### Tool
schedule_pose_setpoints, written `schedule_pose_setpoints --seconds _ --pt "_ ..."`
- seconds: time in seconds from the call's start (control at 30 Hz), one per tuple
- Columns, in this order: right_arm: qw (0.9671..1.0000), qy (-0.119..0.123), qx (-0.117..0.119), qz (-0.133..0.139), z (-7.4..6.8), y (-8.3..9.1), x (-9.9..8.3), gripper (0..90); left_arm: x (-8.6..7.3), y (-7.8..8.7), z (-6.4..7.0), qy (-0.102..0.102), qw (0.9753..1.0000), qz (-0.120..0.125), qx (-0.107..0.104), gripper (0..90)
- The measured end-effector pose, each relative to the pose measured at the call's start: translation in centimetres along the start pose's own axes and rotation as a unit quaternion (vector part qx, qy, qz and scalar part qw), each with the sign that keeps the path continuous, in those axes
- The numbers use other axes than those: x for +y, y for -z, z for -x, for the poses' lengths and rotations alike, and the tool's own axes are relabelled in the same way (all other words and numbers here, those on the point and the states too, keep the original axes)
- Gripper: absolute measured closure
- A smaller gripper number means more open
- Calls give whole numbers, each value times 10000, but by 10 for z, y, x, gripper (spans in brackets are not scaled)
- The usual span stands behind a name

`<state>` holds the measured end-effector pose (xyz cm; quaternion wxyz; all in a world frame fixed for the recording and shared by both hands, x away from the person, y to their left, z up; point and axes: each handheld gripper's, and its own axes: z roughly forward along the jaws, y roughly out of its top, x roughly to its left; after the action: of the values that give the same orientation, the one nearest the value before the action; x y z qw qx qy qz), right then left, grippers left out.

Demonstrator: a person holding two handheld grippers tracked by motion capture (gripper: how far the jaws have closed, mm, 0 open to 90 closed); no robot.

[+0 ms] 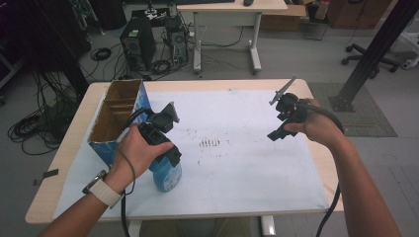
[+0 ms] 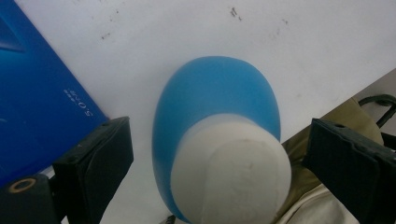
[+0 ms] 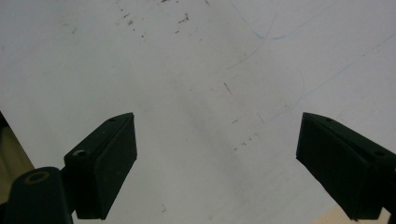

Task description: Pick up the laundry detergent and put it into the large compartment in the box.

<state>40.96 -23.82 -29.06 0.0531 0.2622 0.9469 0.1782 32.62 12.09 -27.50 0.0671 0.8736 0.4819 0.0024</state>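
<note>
A light blue bottle (image 1: pixel 167 177) with a white cap (image 2: pixel 233 172) stands upright on the white sheet near the table's front left. My left gripper (image 2: pixel 224 168) hovers straight above it, open, with one jaw on each side of the cap and a gap to both. In the high view the left gripper (image 1: pixel 160 136) sits in the person's left hand over the bottle. At the right side of the table my right gripper (image 1: pixel 284 123) is held above the bare white sheet (image 3: pixel 210 93), its jaws wide apart with nothing between them.
A blue cardboard box (image 1: pixel 116 118) with an open top and brown dividers stands just left of the bottle, its blue side (image 2: pixel 42 107) close to my left jaw. The white sheet (image 1: pixel 237 148) covers most of the wooden table (image 1: pixel 49 182). Computers, cables and a desk lie beyond.
</note>
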Motion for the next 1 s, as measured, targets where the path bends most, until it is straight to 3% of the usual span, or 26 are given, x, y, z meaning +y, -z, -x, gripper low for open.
schedule_pose_setpoints --seconds 1.0 --pt "10000 -8 24 12 0 -2 -2 124 2 -14 -3 -20 10000 -34 48 170"
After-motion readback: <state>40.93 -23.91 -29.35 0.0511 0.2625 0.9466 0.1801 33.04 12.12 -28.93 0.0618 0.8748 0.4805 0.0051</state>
